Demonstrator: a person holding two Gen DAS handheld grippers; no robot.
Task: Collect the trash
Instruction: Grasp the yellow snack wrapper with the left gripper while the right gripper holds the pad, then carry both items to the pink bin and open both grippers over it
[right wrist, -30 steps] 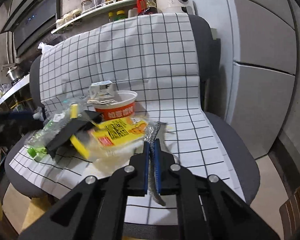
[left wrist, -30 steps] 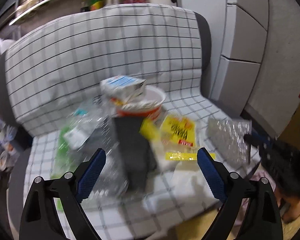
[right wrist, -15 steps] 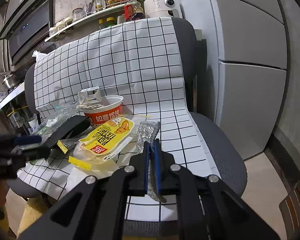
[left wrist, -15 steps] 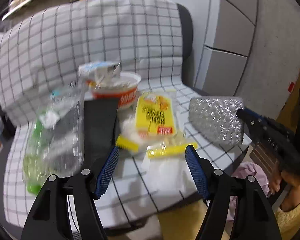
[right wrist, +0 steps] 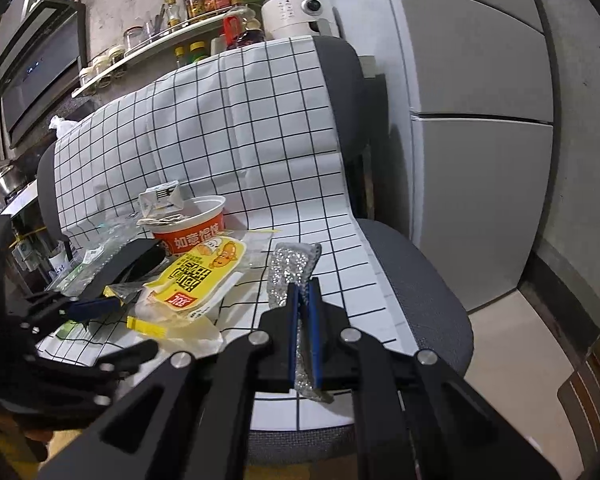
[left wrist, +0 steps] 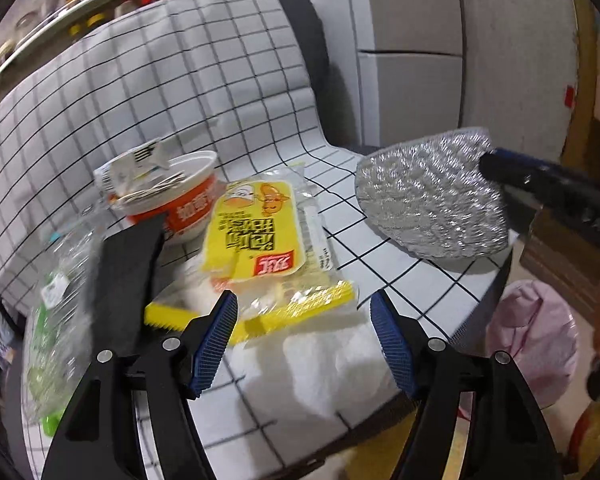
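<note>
Trash lies on a chair under a white check cloth [left wrist: 204, 80]: an orange noodle cup [left wrist: 172, 200], a yellow snack wrapper [left wrist: 256, 232], a black packet [left wrist: 128, 264], a clear plastic bottle [left wrist: 56, 320] and a white plastic bag [left wrist: 320, 368]. My left gripper [left wrist: 304, 340] is open just above the seat's front edge. The wrapper's near end and the white bag lie between its fingers, and the pads stand clear of both. My right gripper [right wrist: 304, 308] is shut on a silver foil bag [right wrist: 292, 272]. It holds the silver foil bag [left wrist: 428, 196] over the seat's right side, right of the wrapper.
A pink bag [left wrist: 536, 340] sits on the floor right of the chair. Grey cabinet doors [right wrist: 480, 160] stand behind and to the right. A shelf of bottles and jars [right wrist: 172, 12] and a white appliance [right wrist: 300, 12] are behind the backrest.
My left gripper has dropped and come in close to the yellow wrapper, and its jaws have narrowed. The right gripper has drifted a little sideways, still holding the foil bag.
</note>
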